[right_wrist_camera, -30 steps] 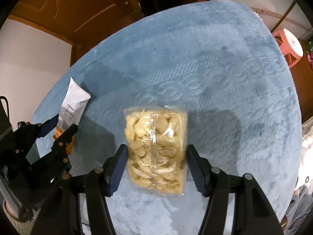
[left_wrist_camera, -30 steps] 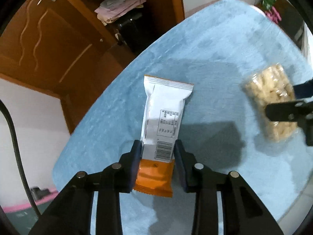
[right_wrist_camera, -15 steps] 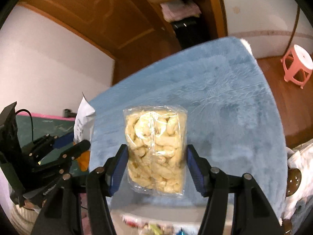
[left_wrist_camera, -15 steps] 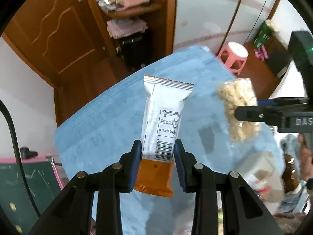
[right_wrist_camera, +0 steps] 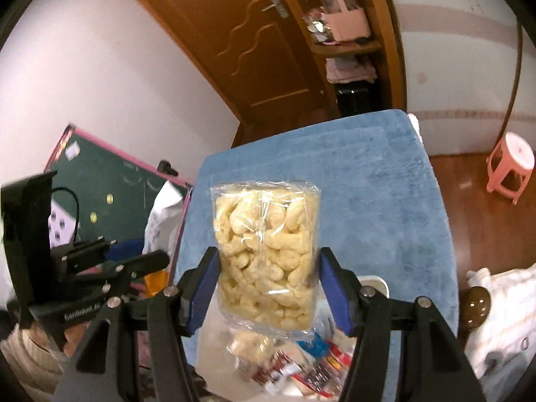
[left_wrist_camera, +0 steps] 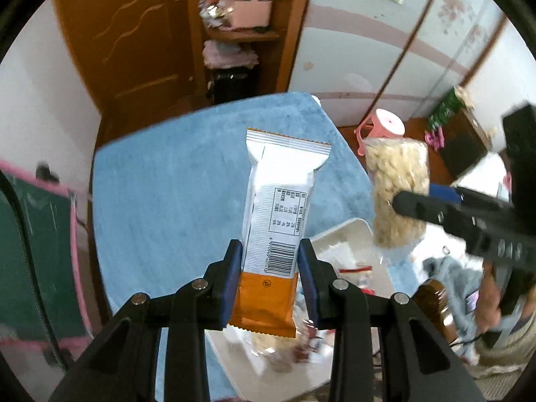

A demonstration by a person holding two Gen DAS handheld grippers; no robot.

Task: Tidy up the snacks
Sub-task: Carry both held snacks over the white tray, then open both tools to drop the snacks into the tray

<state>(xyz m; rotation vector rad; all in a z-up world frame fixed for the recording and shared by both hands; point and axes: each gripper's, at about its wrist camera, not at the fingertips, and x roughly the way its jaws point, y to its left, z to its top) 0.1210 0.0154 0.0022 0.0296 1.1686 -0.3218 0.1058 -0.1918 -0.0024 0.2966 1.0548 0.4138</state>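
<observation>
White-and-orange snack bar [left_wrist_camera: 278,234] and clear bag of puffed snacks [right_wrist_camera: 266,254], each pinched in a claw above the blue-covered table [left_wrist_camera: 174,207].

Left claw [left_wrist_camera: 269,274] clamps the bar by its orange lower end, barcode side facing the camera. Right claw [right_wrist_camera: 268,284] grips the clear bag at both sides. Both packets hang in the air over the table's near edge, where a white tray [left_wrist_camera: 348,231] of blurred wrapped snacks sits below them.

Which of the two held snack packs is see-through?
The clear bag of pale puffed snacks in the right gripper; the left gripper holds an opaque white-and-orange wrapper.
</observation>
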